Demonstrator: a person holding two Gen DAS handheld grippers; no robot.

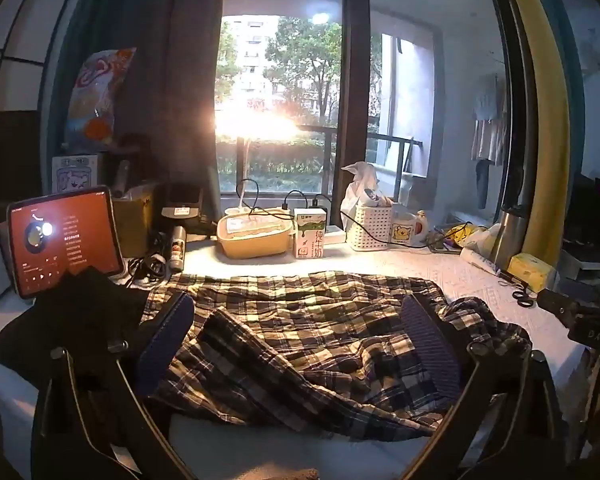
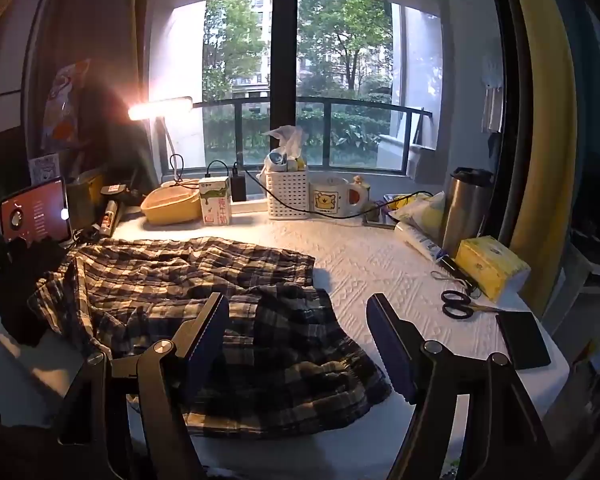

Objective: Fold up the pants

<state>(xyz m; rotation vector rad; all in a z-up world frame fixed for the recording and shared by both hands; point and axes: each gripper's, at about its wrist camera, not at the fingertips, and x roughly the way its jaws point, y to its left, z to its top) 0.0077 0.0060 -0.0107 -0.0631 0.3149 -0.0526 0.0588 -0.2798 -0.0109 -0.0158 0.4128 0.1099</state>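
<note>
Both tools gape wide, holding nothing: left tool (image 1: pixel 300 316) over the rumpled plaid pants (image 1: pixel 300 320), right tool (image 2: pixel 298 332) at their edge (clutter pushed back frees the counter (image 2: pixel 380 272)).

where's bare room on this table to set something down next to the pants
Bare quilted cover lies between the plaid pants and the scissors, up to the white basket. The window edge is crowded: milk carton, mug, steel tumbler.
</note>
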